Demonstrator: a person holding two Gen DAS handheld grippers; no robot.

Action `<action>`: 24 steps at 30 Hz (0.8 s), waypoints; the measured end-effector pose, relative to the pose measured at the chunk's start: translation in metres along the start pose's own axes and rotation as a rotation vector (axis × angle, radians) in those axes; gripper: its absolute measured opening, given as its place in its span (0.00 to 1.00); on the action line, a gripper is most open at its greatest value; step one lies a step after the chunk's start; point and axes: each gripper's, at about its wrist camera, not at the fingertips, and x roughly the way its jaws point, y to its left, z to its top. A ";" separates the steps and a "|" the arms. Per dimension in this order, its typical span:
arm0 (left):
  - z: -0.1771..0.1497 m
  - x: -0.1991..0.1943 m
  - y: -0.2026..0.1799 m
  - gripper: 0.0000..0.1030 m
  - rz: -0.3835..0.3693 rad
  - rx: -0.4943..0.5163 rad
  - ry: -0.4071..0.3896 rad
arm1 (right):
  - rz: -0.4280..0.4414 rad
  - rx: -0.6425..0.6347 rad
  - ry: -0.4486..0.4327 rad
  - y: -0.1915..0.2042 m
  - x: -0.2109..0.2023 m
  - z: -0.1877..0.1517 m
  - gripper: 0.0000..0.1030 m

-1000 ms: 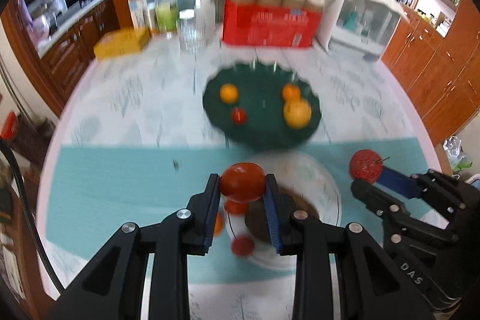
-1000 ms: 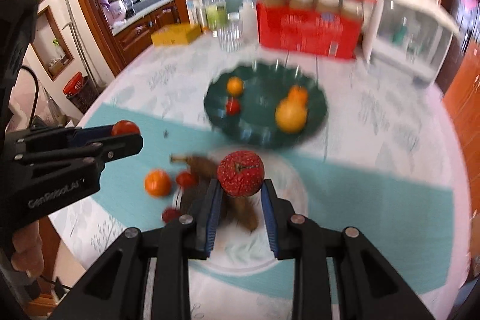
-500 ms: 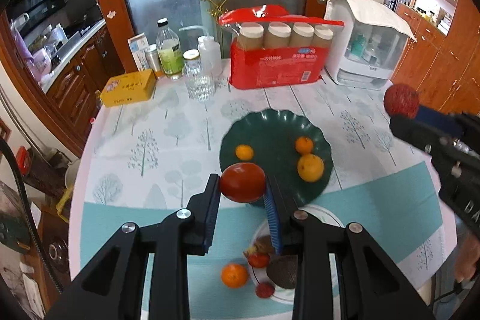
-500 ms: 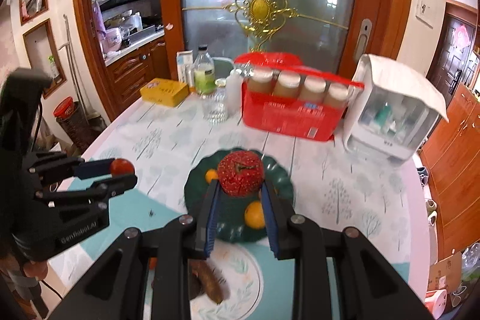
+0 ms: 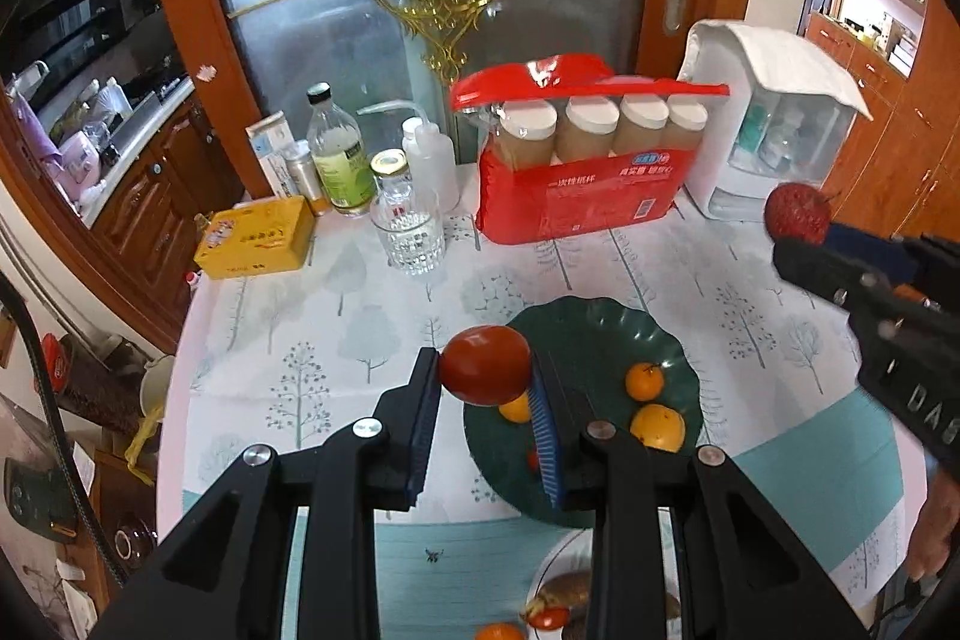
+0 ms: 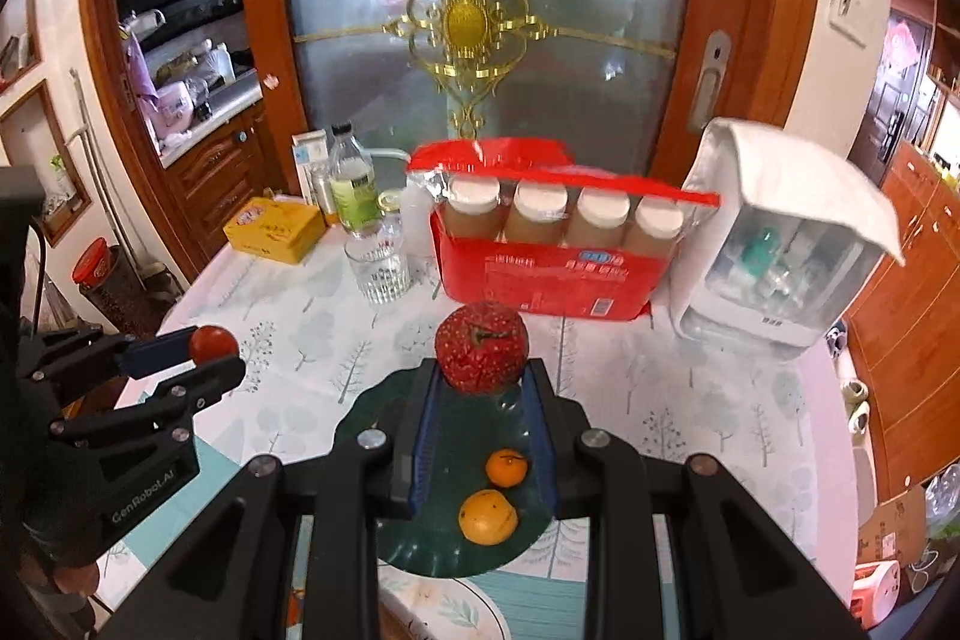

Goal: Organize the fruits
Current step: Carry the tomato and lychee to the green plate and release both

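Observation:
My left gripper (image 5: 485, 370) is shut on a smooth red tomato (image 5: 485, 363), held high above the left edge of the dark green plate (image 5: 606, 334). My right gripper (image 6: 481, 361) is shut on a speckled red apple (image 6: 481, 353), held high over the far side of the green plate (image 6: 384, 406). The green plate holds oranges (image 5: 657, 427) (image 6: 487, 515), a smaller one (image 6: 507, 467) and a small red fruit (image 5: 532, 458). A white plate (image 5: 552, 574) at the near edge holds a brown fruit, with an orange (image 5: 501, 631) and a small tomato (image 5: 547, 617) near it.
At the back of the round table stand a red pack of cups (image 5: 576, 184), a white dispenser (image 5: 774, 124), a glass jar (image 5: 408, 226), bottles (image 5: 336, 154) and a yellow box (image 5: 258, 235). A teal mat (image 5: 822, 496) covers the near side.
Both grippers have risen well above the table with their fruit still held. The view now looks down on the green plate from higher and farther back.

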 end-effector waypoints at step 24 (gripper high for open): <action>-0.046 0.190 -0.034 0.27 -0.108 0.078 0.314 | 0.025 0.040 0.363 -0.005 0.179 -0.083 0.27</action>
